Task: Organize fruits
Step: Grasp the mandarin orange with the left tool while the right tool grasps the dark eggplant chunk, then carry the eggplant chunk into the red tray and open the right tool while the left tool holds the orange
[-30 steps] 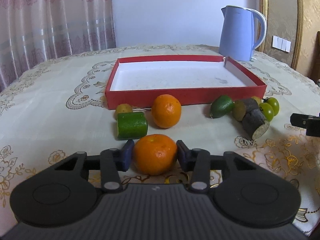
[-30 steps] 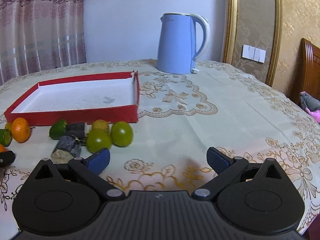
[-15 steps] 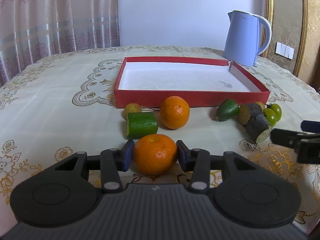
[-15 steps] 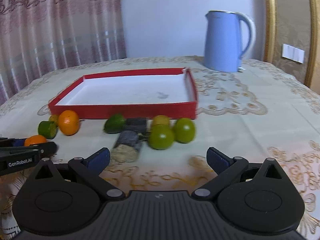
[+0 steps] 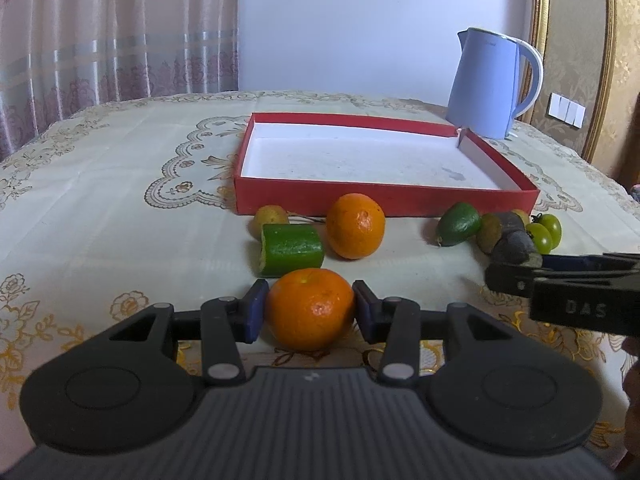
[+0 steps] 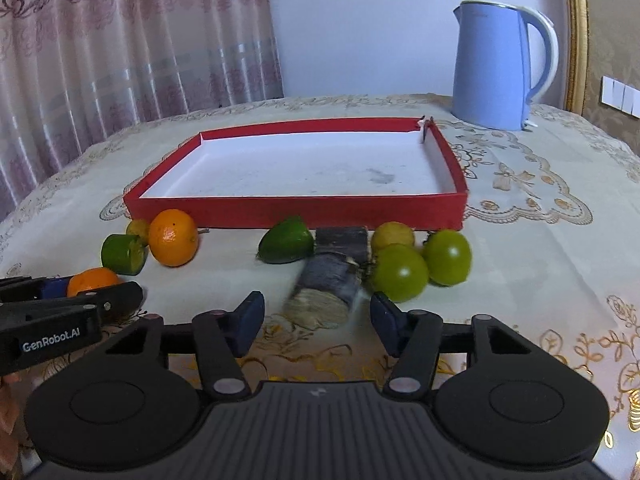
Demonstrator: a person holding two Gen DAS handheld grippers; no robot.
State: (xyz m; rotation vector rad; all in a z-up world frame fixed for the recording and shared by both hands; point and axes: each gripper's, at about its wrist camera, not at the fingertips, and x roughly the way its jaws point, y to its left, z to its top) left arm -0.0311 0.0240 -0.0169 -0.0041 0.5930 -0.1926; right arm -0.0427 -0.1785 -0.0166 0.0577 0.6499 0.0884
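My left gripper [image 5: 308, 310] is shut on an orange tangerine [image 5: 310, 308], held just above the tablecloth in front of the red tray [image 5: 384, 202]. A second tangerine [image 5: 355, 226], a green cucumber piece [image 5: 290, 249] and a small yellow fruit [image 5: 270, 218] lie beyond it. My right gripper [image 6: 318, 322] is open, its pads either side of a dark sugarcane piece [image 6: 326, 288]. Behind that lie another dark piece [image 6: 342, 240], a green avocado-like fruit [image 6: 286, 240], two green tomatoes [image 6: 400, 272] and a yellow fruit [image 6: 392, 236]. The left gripper also shows in the right wrist view [image 6: 84, 288].
The red tray [image 6: 296, 210] has a white, empty floor. A blue electric kettle [image 5: 490, 84] stands behind its right far corner. The round table is covered with an embroidered cloth; curtains hang behind on the left.
My right gripper has swung left and forward to the sugarcane piece, and its jaws have narrowed. My left gripper still holds the tangerine and has shifted slightly left and back from the tray.
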